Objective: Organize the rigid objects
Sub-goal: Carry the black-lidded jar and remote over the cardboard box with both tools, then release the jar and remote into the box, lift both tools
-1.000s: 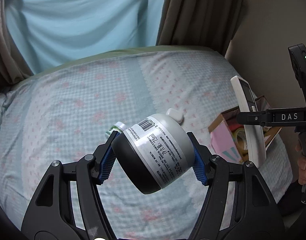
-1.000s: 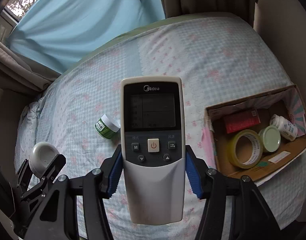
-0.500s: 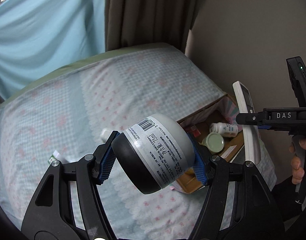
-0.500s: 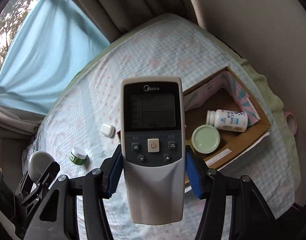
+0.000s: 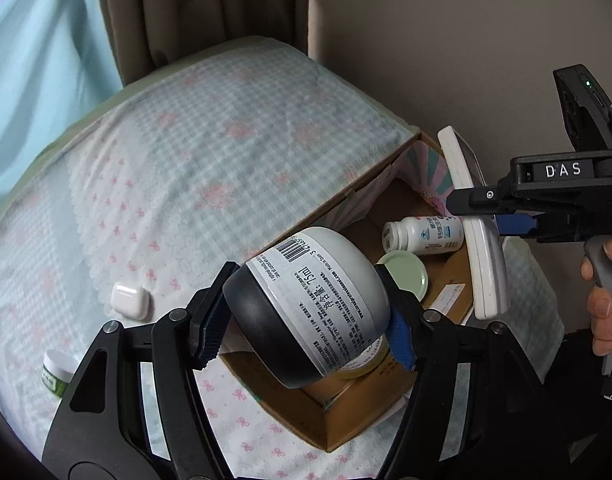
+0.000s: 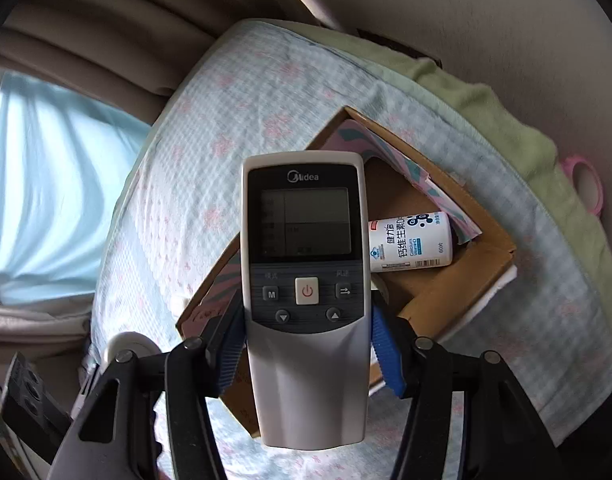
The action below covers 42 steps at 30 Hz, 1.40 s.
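My left gripper [image 5: 306,326] is shut on a round grey-and-black jar [image 5: 306,304] with a white label, held above the near part of an open cardboard box [image 5: 345,420]. My right gripper [image 6: 306,348] is shut on a white Midea remote control [image 6: 306,300], held upright over the same box [image 6: 445,300]; the remote also shows in the left wrist view [image 5: 477,248]. In the box lie a white pill bottle [image 5: 423,234], a pale green lid [image 5: 403,274] and a tape roll [image 5: 365,358], partly hidden by the jar.
The box sits on a bed with a checked floral sheet [image 5: 210,168], beside a beige wall [image 5: 445,40]. A white earbud case [image 5: 130,302] and a small green jar [image 5: 57,372] lie on the sheet left of the box. Curtains [image 5: 210,12] hang behind. A pink ring [image 6: 585,184] lies at the bed's edge.
Both grippers have swung right and closer to the box, which now lies directly under the jar and the remote. Both grips are unchanged.
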{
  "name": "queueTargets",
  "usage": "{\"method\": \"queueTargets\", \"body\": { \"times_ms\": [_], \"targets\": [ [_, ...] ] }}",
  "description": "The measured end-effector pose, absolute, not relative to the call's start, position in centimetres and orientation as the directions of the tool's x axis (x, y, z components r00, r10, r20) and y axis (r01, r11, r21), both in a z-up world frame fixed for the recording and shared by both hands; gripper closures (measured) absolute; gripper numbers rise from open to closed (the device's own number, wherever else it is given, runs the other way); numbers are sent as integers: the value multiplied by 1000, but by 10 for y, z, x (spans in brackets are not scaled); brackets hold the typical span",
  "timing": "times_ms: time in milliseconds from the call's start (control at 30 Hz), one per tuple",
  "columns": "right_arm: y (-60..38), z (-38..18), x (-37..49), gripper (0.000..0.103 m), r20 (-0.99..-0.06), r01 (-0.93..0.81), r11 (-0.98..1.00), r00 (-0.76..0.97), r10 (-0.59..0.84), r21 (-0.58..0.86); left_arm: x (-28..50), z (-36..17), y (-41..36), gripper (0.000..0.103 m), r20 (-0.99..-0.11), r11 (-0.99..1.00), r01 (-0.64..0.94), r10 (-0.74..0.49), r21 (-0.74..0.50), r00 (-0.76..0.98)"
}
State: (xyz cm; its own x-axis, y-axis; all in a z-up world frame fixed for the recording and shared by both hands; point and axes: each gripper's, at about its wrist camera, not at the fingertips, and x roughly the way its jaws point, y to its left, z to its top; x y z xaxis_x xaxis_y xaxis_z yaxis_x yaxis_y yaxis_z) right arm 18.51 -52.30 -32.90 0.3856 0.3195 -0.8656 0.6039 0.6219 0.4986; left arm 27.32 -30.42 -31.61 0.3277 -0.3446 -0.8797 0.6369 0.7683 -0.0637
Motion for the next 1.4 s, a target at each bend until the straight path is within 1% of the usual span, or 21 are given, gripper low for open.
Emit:
{"method": "queueTargets", "body": {
  "times_ms": [233, 367, 467, 700, 733, 767, 800, 833, 900, 1000, 1233, 1333, 1400],
  "targets": [
    [-535, -369, 200, 49, -835, 675, 497, 386, 393, 545, 286, -362, -331, 40, -926, 715, 699, -269, -9, 263],
    [-544, -391, 196, 49, -783, 740, 317, 439, 441, 594, 285, -385, -334, 40, -946, 681, 732, -228, 15, 231],
    [-549, -408, 195, 49, -738, 761, 186, 489, 465, 621, 282, -395, -334, 40, -955, 673, 740, -210, 14, 209],
    [-548, -423, 199, 48, -714, 776, 94, 517, 473, 624, 283, -400, -342, 40, -968, 664, 747, -179, 15, 178],
    [-548, -422, 199, 46, -721, 784, 88, 514, 465, 615, 285, -401, -343, 38, -971, 664, 748, -182, -5, 156],
    [-546, -421, 199, 44, -721, 781, 84, 521, 457, 618, 286, -400, -343, 19, -972, 661, 750, -189, -21, 139],
    [-546, -420, 200, 32, -721, 776, 94, 524, 453, 623, 286, -399, -344, 4, -973, 660, 751, -188, -22, 137],
    [-546, -415, 204, 16, -739, 779, 137, 500, 451, 611, 285, -396, -344, 0, -970, 660, 751, -188, -9, 154],
    [-547, -410, 210, 4, -782, 782, 239, 441, 441, 575, 285, -392, -343, 0, -967, 655, 756, -191, 0, 166],
    [-547, -401, 212, 4, -812, 769, 326, 400, 426, 550, 287, -387, -340, 0, -966, 667, 745, -186, 12, 182],
    [-542, -376, 213, 4, -849, 737, 437, 371, 377, 516, 293, -370, -325, 0, -964, 726, 688, -183, 1, 195],
    [-538, -362, 204, 4, -856, 726, 461, 379, 350, 510, 286, -357, -316, 0, -965, 757, 653, -148, 30, 216],
    [-536, -354, 195, 4, -862, 722, 475, 378, 339, 503, 285, -350, -308, 0, -962, 777, 629, -158, 17, 221]
  ]
}}
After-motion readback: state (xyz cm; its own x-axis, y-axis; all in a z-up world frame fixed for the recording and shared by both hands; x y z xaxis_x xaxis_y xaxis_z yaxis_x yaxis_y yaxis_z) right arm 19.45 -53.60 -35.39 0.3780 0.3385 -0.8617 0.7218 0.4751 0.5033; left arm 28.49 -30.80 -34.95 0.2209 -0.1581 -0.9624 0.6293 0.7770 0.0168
